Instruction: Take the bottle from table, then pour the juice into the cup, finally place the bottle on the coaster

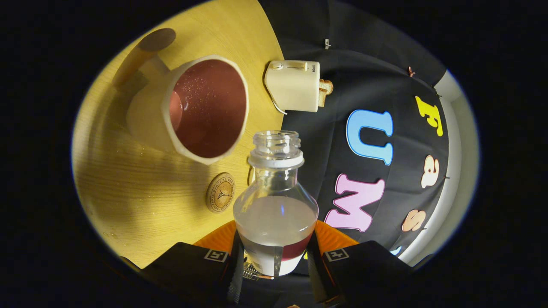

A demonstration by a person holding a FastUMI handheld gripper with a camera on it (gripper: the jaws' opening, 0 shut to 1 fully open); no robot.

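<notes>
My gripper (274, 261) is shut on a clear glass bottle (276, 209), both fingers pressed against its lower body. The bottle has no cap, and a pale cloudy liquid fills its lower half. The whole view is rolled, so the table stands on edge beside the bottle. Beyond the bottle's mouth and to its left sits a cream cup (201, 109) with a dark pink inside, holding a little liquid with drops on its wall. A small round cork coaster (220, 192) lies on the wooden table (128, 184) just left of the bottle's shoulder, between the cup and my fingers.
A cream toaster (293, 85) with a slice of bread stands at the table's far edge, beyond the bottle. A tan handle or stick (143, 53) lies past the cup. The black cloth wall (376, 77) rises behind the table.
</notes>
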